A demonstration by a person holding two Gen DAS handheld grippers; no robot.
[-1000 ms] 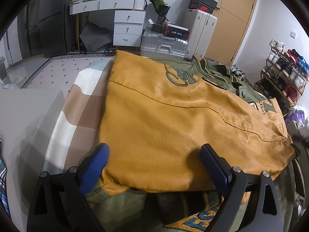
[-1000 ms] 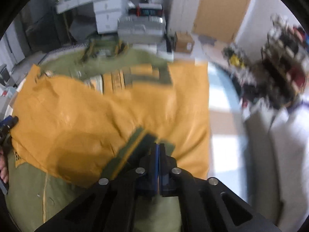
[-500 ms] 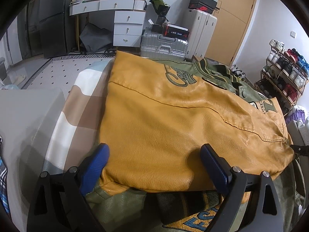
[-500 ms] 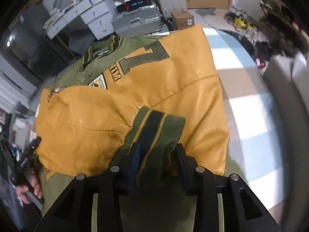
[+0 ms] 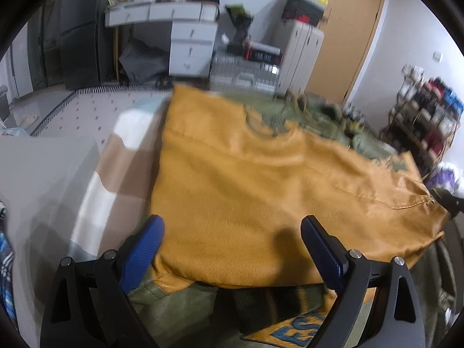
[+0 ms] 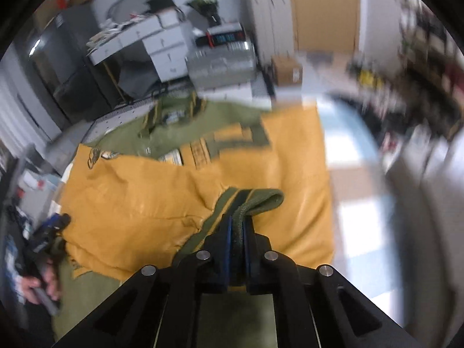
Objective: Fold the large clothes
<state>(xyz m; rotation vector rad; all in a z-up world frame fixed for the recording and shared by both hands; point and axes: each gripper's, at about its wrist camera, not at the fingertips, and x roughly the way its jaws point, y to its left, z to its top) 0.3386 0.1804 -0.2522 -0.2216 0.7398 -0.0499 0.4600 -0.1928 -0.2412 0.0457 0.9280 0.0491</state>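
— What have you got in the right hand-held gripper [image 6: 237, 232]?

— Its jaws are closing on the cuff [image 6: 255, 200], the ribbed green knit with darker stripes. The knit is squeezed between the blue pads, so I count it as gripped. It's soft and bunches up, which I think makes it the best place to hold: it shouldn't slide the way the sleeve might.

— And the left hand-held gripper [image 5: 232, 240]?

— Wide open, holding nothing. Its fingers [image 5: 145, 246] stand either side of the near edge of the folded yellow sleeve [image 5: 261, 197], just above the green hem.

— Where does the jacket [image 6: 179, 133] lie?

— Flat on the bed [image 5: 116, 162], on a sheet of pale and tan blocks. Both yellow sleeves are folded across the green body; the collar is at the far end, toward the drawers [image 5: 191, 46] and the silver case [image 5: 246, 69].

— How will it handle?

— Heavy and fairly stiff, I judge. The sleeves look like smooth leather, probably slippery, creasing in broad folds rather than draping. I'd take it at the knit hem and cuffs, or pinch through a doubled edge, and lift with both hands so the weight doesn't drag the fold apart.
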